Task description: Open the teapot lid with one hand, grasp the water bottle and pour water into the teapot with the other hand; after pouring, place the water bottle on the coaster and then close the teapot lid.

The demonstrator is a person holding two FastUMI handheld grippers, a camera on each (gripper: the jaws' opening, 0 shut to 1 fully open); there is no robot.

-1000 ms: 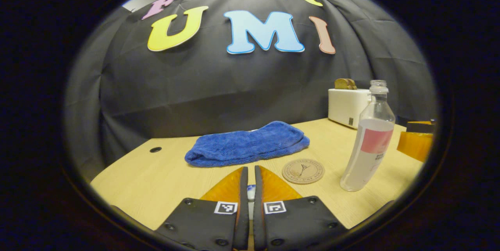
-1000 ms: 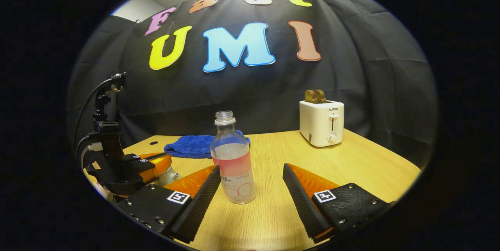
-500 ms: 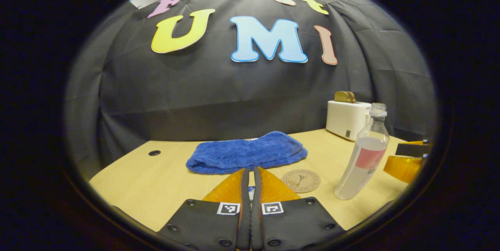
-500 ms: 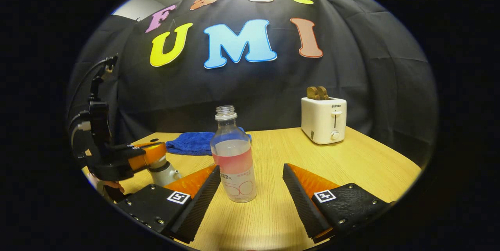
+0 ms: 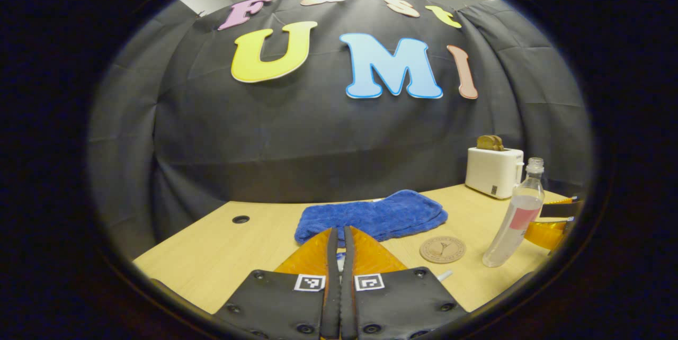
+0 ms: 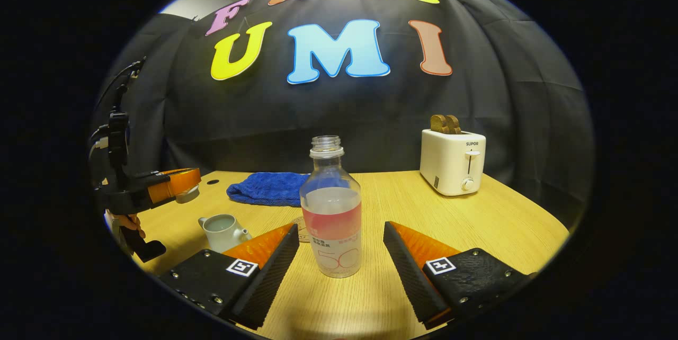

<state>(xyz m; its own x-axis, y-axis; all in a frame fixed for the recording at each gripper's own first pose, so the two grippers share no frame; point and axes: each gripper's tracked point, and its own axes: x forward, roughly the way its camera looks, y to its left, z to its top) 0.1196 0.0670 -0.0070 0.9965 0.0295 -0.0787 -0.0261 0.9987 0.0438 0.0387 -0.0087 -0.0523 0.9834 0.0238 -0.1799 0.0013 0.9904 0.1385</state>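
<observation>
The white teapot (image 6: 221, 230) stands lidless on the table at the left in the right gripper view. Above and left of it, the left gripper (image 6: 177, 185) is raised, shut on the teapot lid (image 6: 187, 195). In the left gripper view its fingers (image 5: 339, 231) are pressed together with a pale bit of the lid (image 5: 340, 260) between them. The uncapped water bottle (image 6: 331, 213), part full with a pink label, stands upright between the open fingers of my right gripper (image 6: 341, 229), which do not touch it. The round coaster (image 5: 443, 249) lies left of the bottle (image 5: 515, 222).
A folded blue towel (image 5: 373, 215) lies at the back of the wooden table (image 6: 466, 223). A white toaster (image 6: 453, 162) with bread in it stands at the back right. A hand (image 6: 127, 222) holds the left gripper. A cable hole (image 5: 240, 219) sits near the table's back left.
The left gripper has lifted the lid up off the teapot and carried it to the left. The right gripper has crept slightly closer to the bottle, still open.
</observation>
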